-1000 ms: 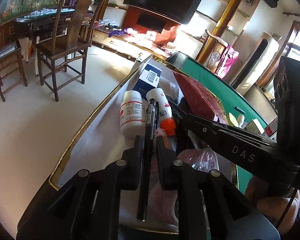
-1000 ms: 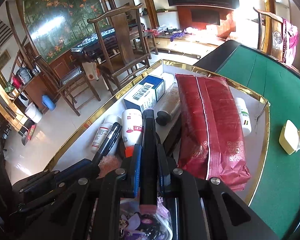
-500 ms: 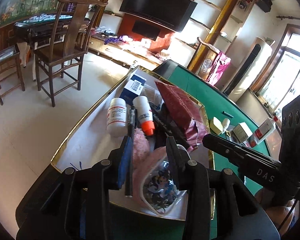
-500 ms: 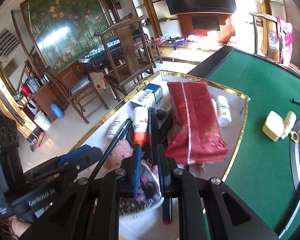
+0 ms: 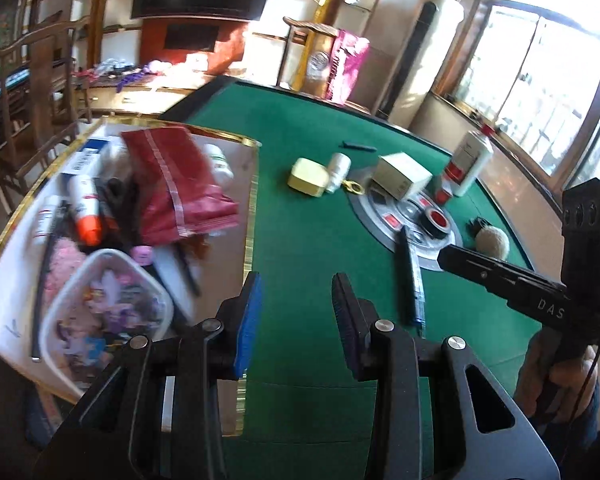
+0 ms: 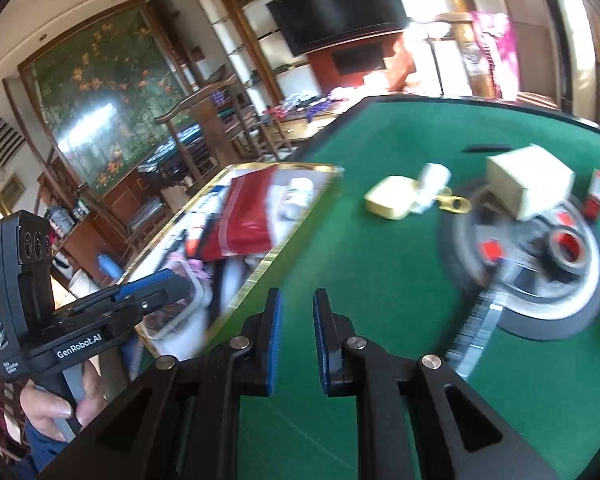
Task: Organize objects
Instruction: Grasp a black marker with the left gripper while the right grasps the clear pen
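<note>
Green table (image 5: 300, 240), tray (image 5: 252, 200) left of empty left gripper (image 5: 296, 304)

Left gripper (image 5: 296, 312) and right gripper (image 6: 297, 328) (seemingly) empty.

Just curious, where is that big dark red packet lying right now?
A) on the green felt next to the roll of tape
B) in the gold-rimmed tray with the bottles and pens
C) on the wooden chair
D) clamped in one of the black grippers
B: the red packet lies inside the gold-rimmed tray among bottles and pens, while both grippers hover empty over the green felt.
</note>
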`<state>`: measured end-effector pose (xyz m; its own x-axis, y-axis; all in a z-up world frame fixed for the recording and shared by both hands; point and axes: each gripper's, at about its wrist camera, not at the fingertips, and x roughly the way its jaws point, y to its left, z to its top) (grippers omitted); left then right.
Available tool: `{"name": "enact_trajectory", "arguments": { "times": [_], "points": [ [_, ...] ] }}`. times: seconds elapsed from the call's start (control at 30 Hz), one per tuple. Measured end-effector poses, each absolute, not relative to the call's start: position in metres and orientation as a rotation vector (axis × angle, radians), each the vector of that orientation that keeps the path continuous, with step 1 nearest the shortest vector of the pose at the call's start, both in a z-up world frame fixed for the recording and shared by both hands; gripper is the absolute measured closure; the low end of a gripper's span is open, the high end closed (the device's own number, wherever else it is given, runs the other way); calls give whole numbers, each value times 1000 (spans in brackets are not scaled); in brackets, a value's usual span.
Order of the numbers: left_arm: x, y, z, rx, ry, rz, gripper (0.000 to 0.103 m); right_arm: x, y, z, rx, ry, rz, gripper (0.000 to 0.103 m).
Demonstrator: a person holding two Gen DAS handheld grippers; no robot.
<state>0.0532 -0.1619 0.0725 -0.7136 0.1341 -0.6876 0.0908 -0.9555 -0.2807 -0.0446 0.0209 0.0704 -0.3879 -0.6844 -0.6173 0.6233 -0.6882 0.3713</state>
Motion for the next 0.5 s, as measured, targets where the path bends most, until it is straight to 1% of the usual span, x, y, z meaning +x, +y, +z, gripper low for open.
{"name": "enact_trajectory", "arguments": {
  "times": [0.1,0.17,0.23,0.33,0.5],
  "points": [
    [23,-122,60,-1262,-425,2699,69,-57,71,64,1010,-142,-2170,89],
    [3,-93,52,-1318,-366,2642,69,-65,99,56,1031,-190,-2200,89],
    [-14,-67,47,-1339,-299,2602,69,-75,122,50,1064,-274,-2217,89],
    [-35,-43,42,-1372,-247,2578,69,-84,140,46,1093,-401,-2202,88],
    [-69,-29,32,-1448,-179,2569,69,-86,145,45,1093,-435,-2174,88]
  ]
}}
